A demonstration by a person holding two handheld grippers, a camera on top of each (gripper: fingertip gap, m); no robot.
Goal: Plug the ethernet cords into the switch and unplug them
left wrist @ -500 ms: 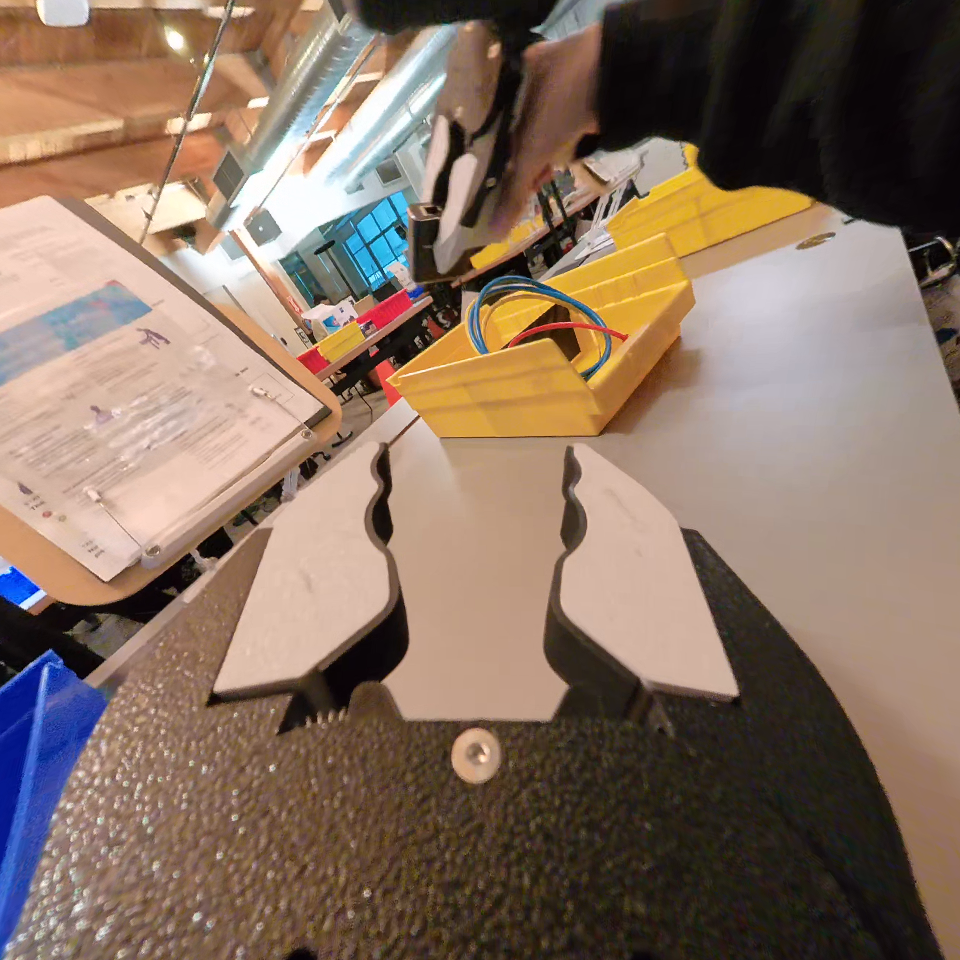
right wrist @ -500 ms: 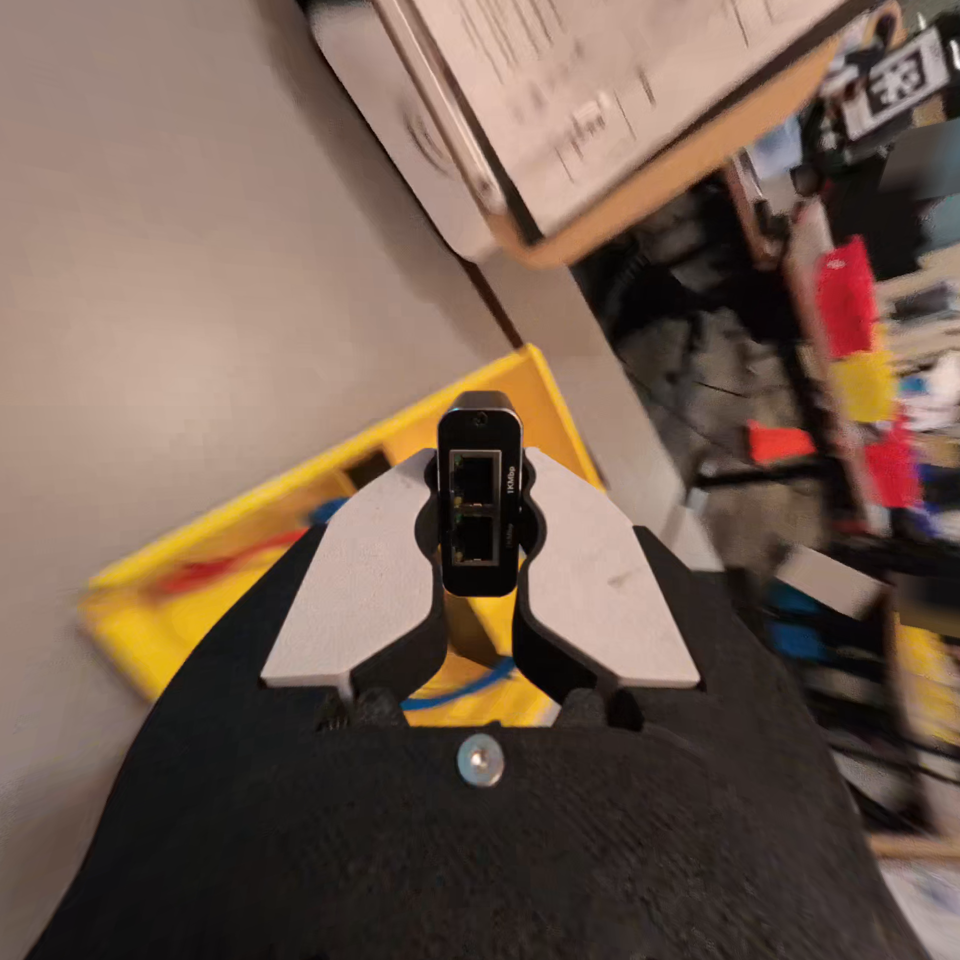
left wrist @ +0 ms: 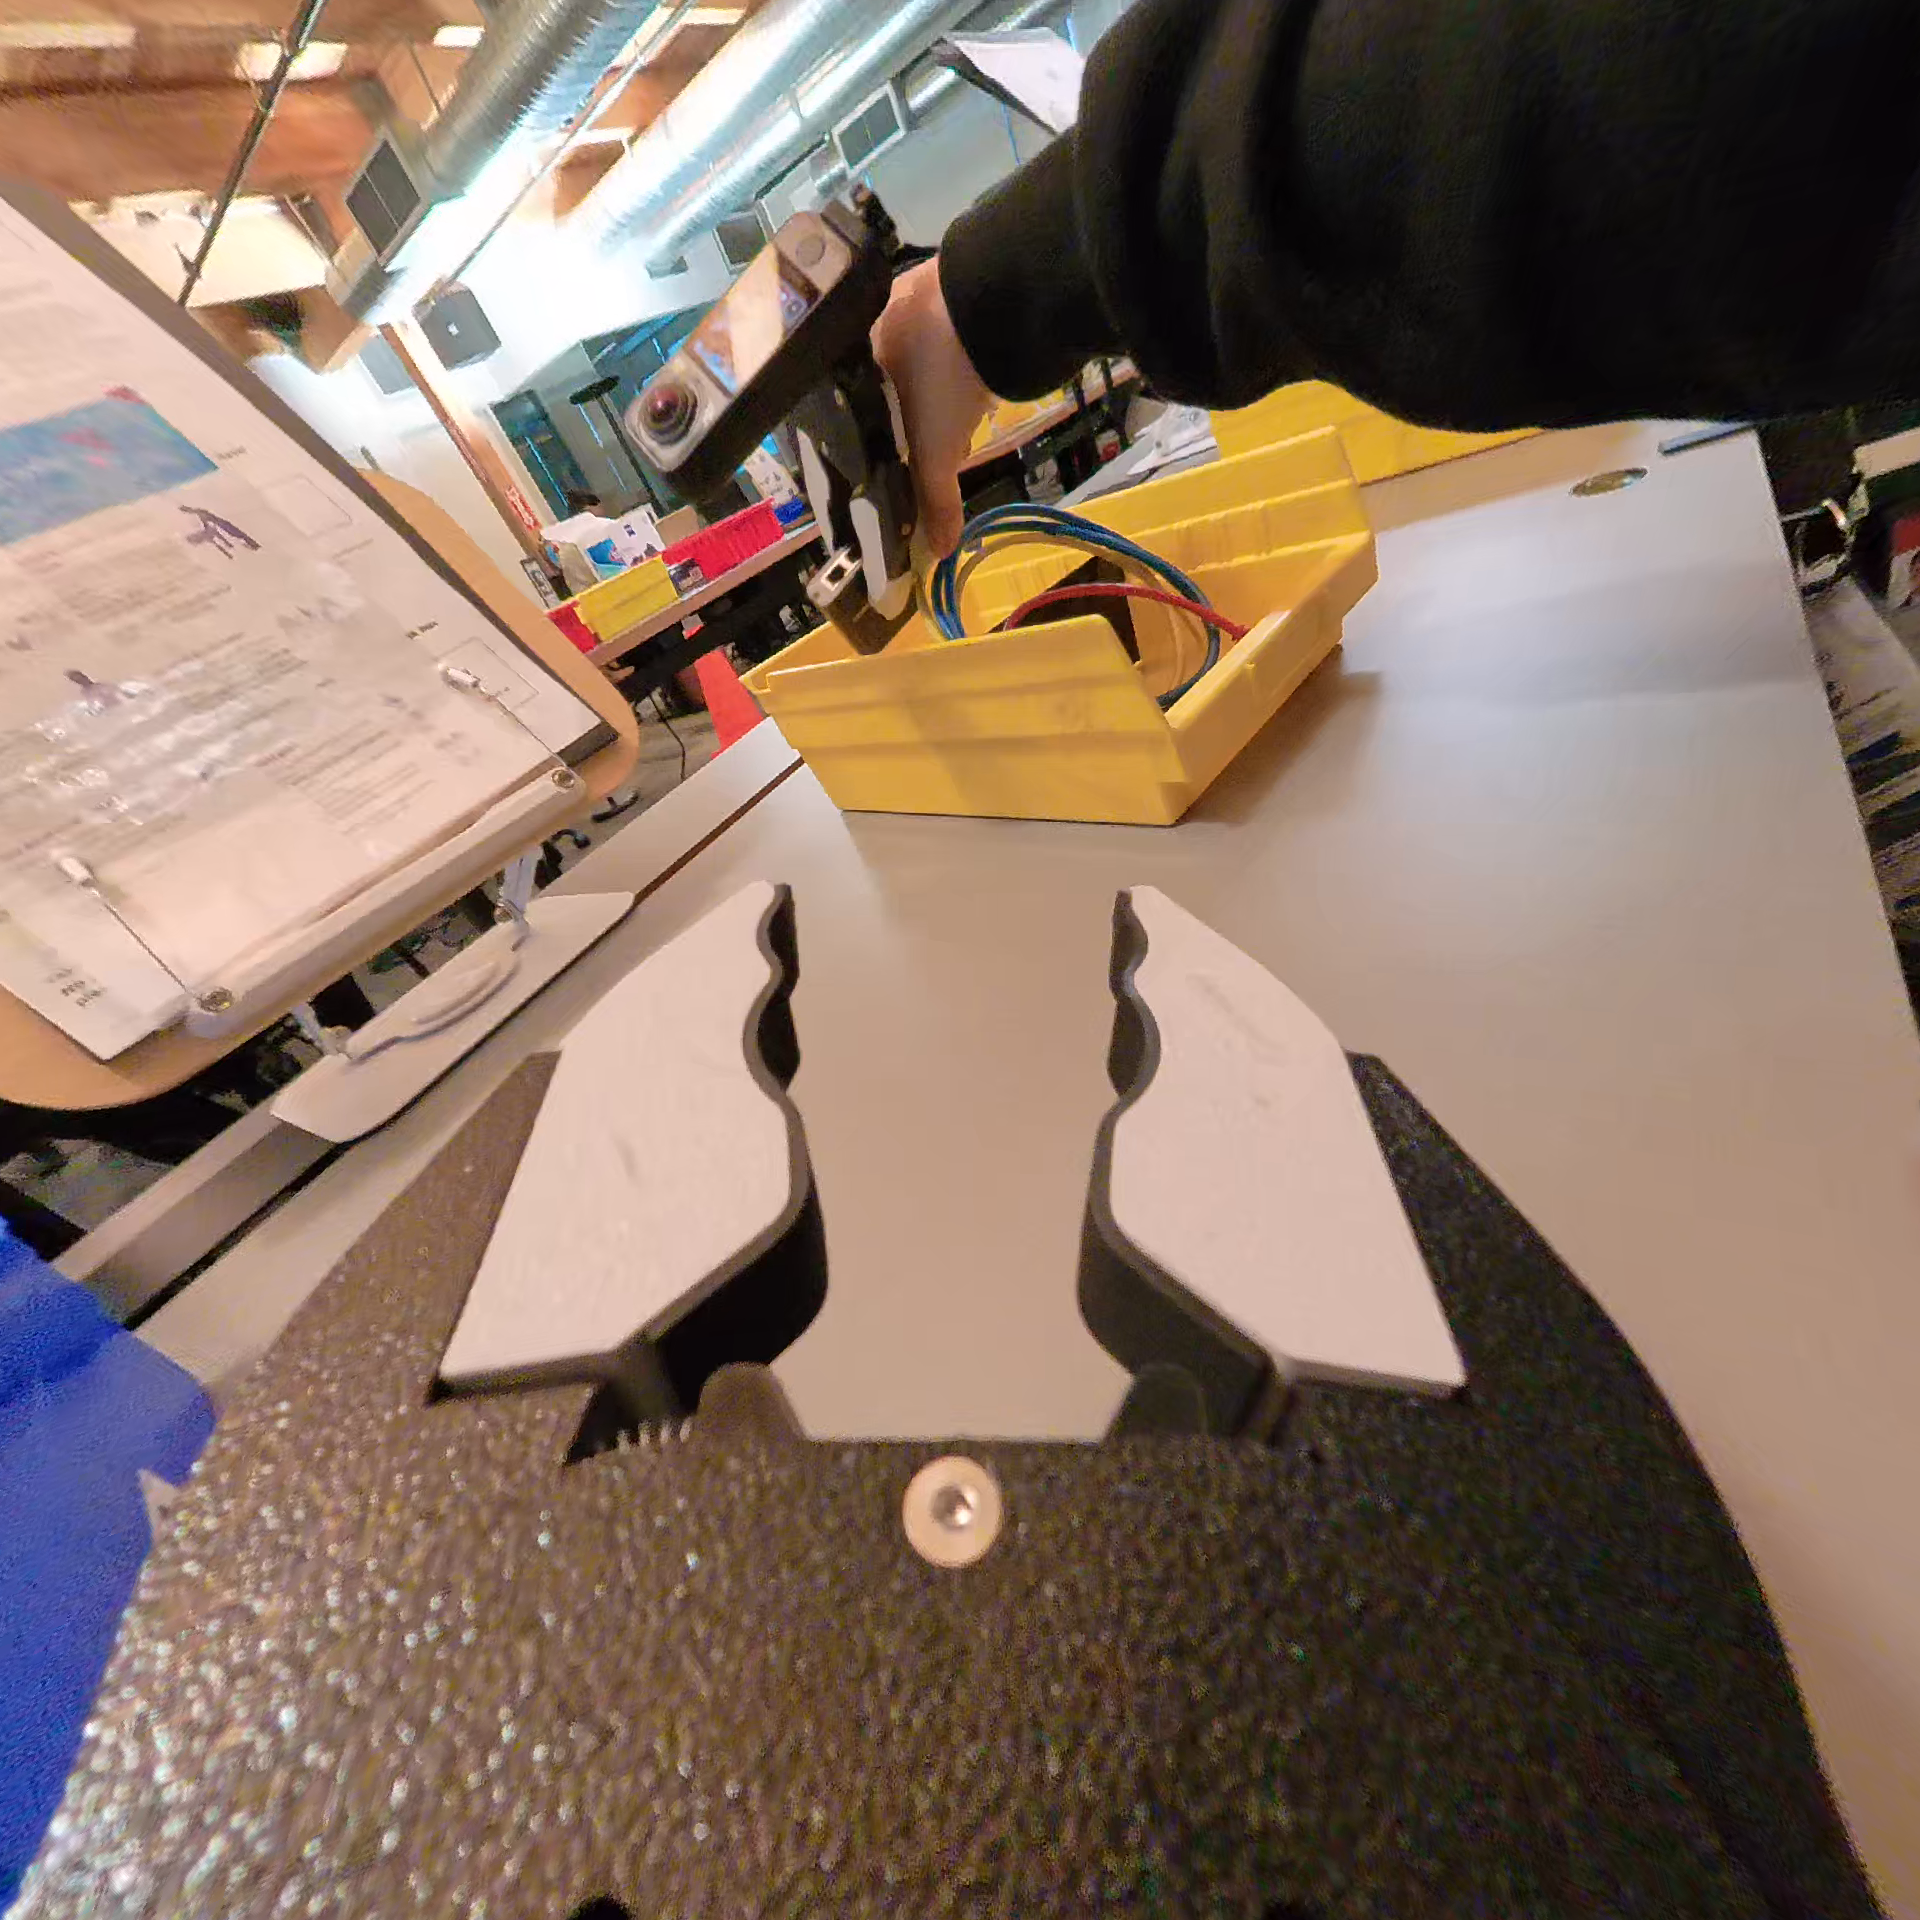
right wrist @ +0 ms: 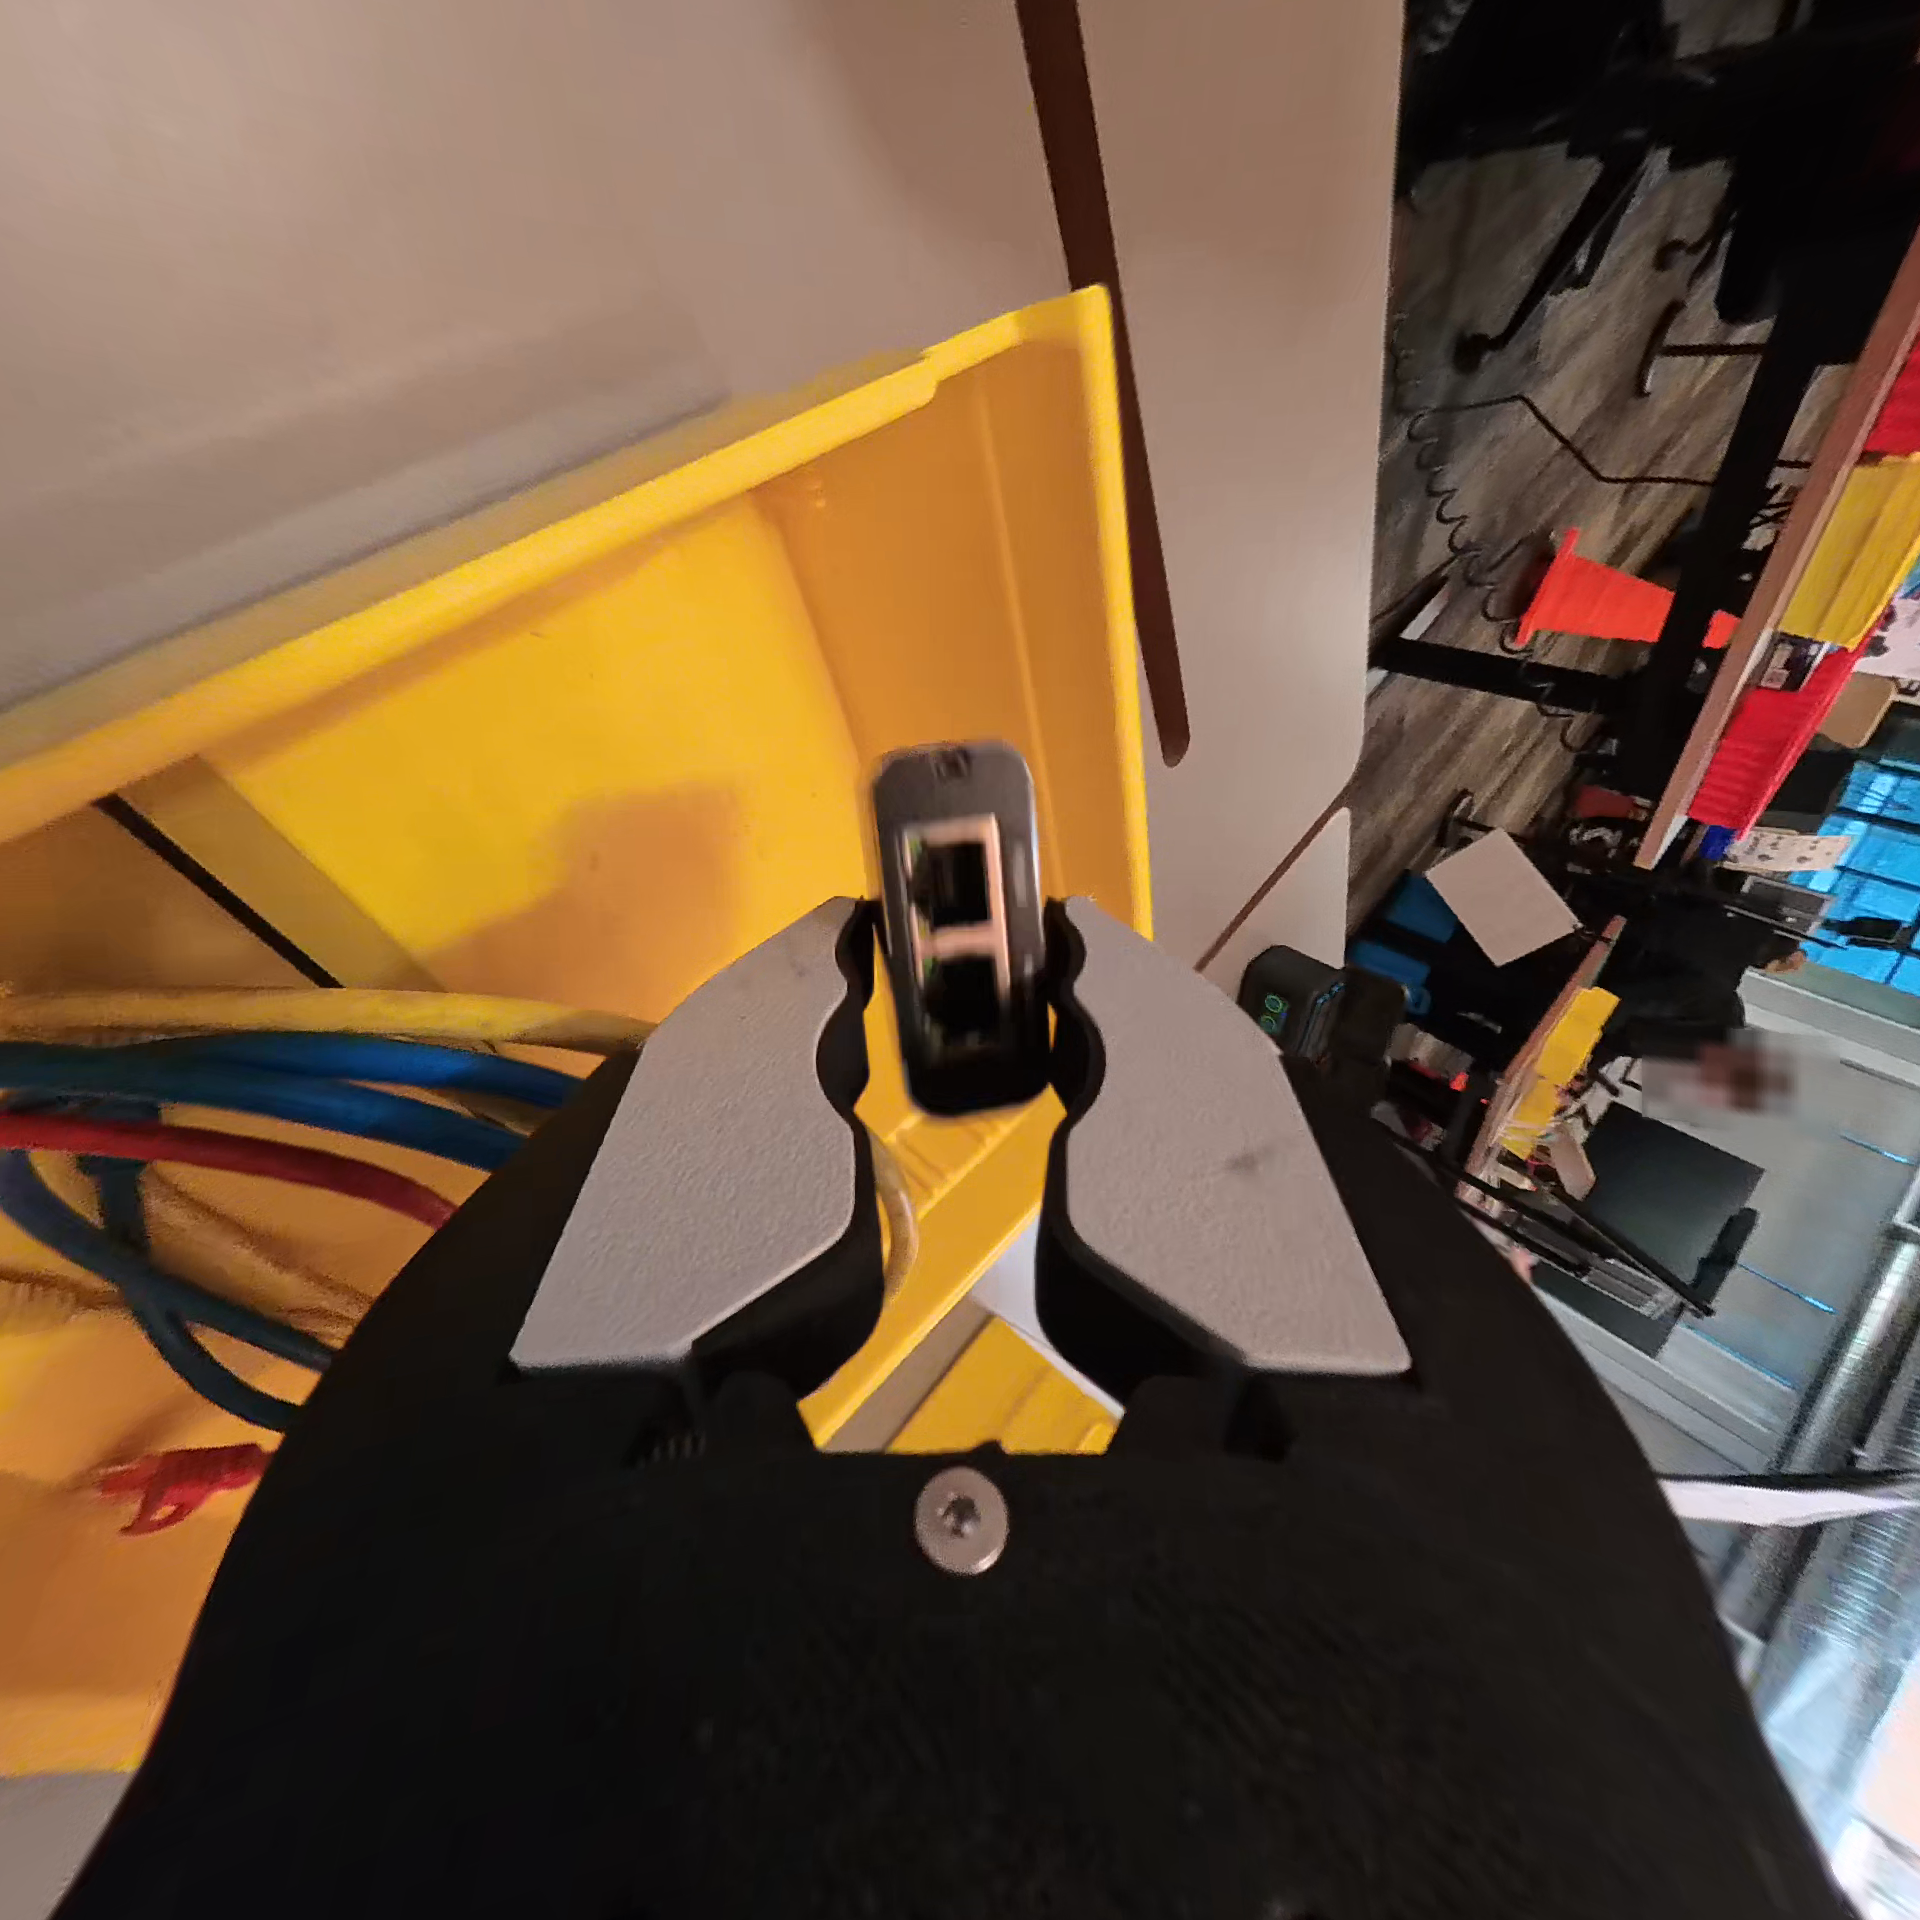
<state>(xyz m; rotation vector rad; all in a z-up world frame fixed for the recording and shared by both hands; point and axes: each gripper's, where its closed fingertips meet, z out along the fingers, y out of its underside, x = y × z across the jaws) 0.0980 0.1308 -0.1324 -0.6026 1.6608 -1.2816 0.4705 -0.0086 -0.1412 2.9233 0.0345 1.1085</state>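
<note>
My right gripper [right wrist: 961, 914] is shut on a small black switch [right wrist: 961, 935] with two ports facing the camera, held just over the yellow bin [right wrist: 582, 665]. Blue [right wrist: 260, 1070], red [right wrist: 208, 1148] and yellow [right wrist: 312, 1013] ethernet cords lie coiled in that bin. In the left wrist view the right gripper [left wrist: 857, 577] holds the switch [left wrist: 836, 571] at the near left corner of the bin [left wrist: 1039, 727], with blue cords [left wrist: 1049, 530] and a red cord [left wrist: 1132, 597] behind it. My left gripper [left wrist: 951, 935] is open and empty, low over the grey table [left wrist: 1507, 831].
A document stand with a printed sheet [left wrist: 239, 675] stands at the table's left edge. More yellow bins [left wrist: 1247, 499] sit behind the first. A blue bin [left wrist: 73, 1455] is at the near left. An orange cone [right wrist: 1590, 603] stands on the floor beyond the table.
The right gripper has come down with the switch from above the bin to its near left corner. The left gripper stays open, its view shifted slightly.
</note>
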